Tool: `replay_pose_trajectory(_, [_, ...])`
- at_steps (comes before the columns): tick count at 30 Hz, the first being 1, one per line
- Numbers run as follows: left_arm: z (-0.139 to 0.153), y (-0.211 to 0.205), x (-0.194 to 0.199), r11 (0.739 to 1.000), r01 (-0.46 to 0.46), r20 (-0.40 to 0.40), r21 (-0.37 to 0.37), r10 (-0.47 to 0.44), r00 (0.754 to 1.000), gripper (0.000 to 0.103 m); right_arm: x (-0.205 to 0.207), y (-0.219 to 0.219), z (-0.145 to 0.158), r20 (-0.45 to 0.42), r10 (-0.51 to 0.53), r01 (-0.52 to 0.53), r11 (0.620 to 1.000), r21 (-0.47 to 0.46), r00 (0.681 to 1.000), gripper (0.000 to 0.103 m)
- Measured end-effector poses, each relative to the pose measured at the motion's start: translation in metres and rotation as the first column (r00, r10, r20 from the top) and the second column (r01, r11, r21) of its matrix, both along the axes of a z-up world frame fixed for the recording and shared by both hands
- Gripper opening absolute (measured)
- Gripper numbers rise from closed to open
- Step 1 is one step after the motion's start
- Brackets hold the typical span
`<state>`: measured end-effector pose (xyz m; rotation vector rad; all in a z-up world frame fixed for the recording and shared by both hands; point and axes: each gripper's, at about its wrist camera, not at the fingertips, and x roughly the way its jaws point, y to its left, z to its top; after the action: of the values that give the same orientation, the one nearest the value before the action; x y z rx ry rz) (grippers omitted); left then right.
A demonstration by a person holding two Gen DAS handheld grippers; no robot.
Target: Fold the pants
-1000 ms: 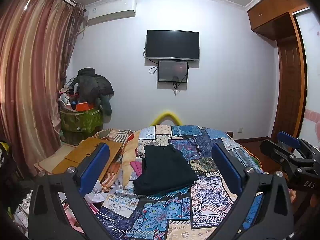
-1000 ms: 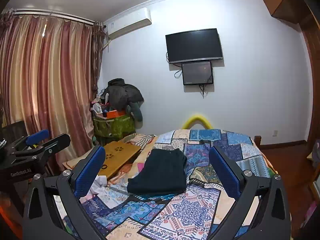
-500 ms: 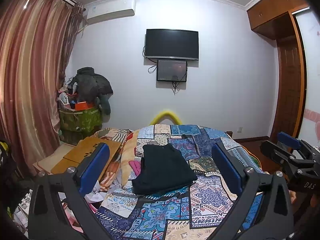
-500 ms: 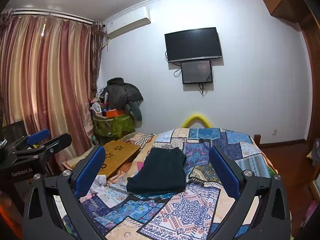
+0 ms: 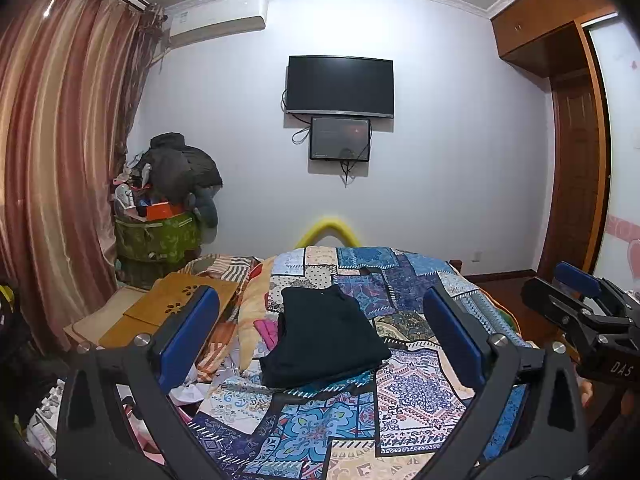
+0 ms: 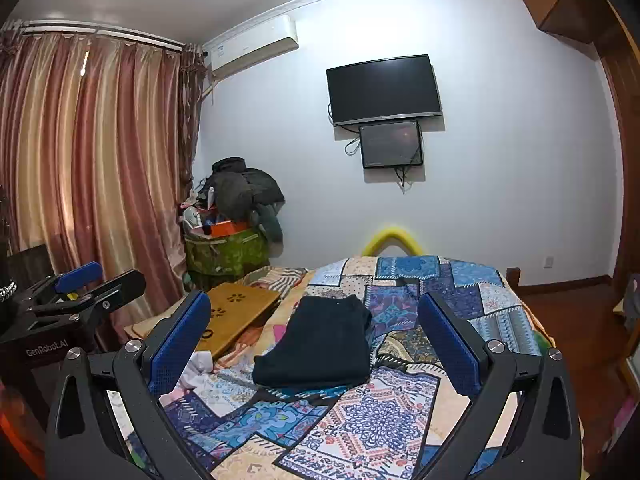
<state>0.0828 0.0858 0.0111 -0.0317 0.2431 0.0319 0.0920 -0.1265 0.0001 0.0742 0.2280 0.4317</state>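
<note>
Folded dark pants [image 5: 324, 336] lie as a compact stack on the patchwork quilt [image 5: 400, 392] of the bed, about mid-width and toward its left side; in the right wrist view the same pants [image 6: 320, 344] sit between the two blue pads of the near tongs, well beyond them. A pink cloth [image 5: 266, 330] shows just beside the pants on their left, partly under them, next to an orange-yellow fold of bedding [image 5: 250, 320]. Left tongs [image 5: 320, 340] stand apart, empty, held above the near end of the bed and clear of the pants; right tongs [image 6: 316, 340] likewise stand apart and hold nothing. Each pair also appears at the edge of the other's view: the right tongs [image 5: 576, 304] at the right margin, the left tongs [image 6: 80, 288] at the left margin, their spread not clear from that angle. A perforated wooden board [image 6: 236, 312] rests left of the bed, with white cloth [image 6: 196, 366] near it. Beyond stand a green basket [image 6: 228, 254] heaped with dark clothing, striped curtains [image 6: 100, 168], an air conditioner [image 6: 256, 42], and a wall television [image 6: 384, 88] with a smaller screen [image 6: 391, 144] directly under it. A yellow arch [image 6: 392, 240] rises behind the far end of the bed.
</note>
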Motion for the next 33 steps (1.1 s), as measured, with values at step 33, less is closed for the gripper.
replay_pose_trajectory(33, [-0.0034, -0.0015, 0.0041, 0.999, 0.046, -0.021, -0.011, -0.046, 0.999, 0.103, -0.0019, -0.0010, 0.0034, -0.007, -0.020, 0.020, 1.000, 0.003, 1.000, 0.103])
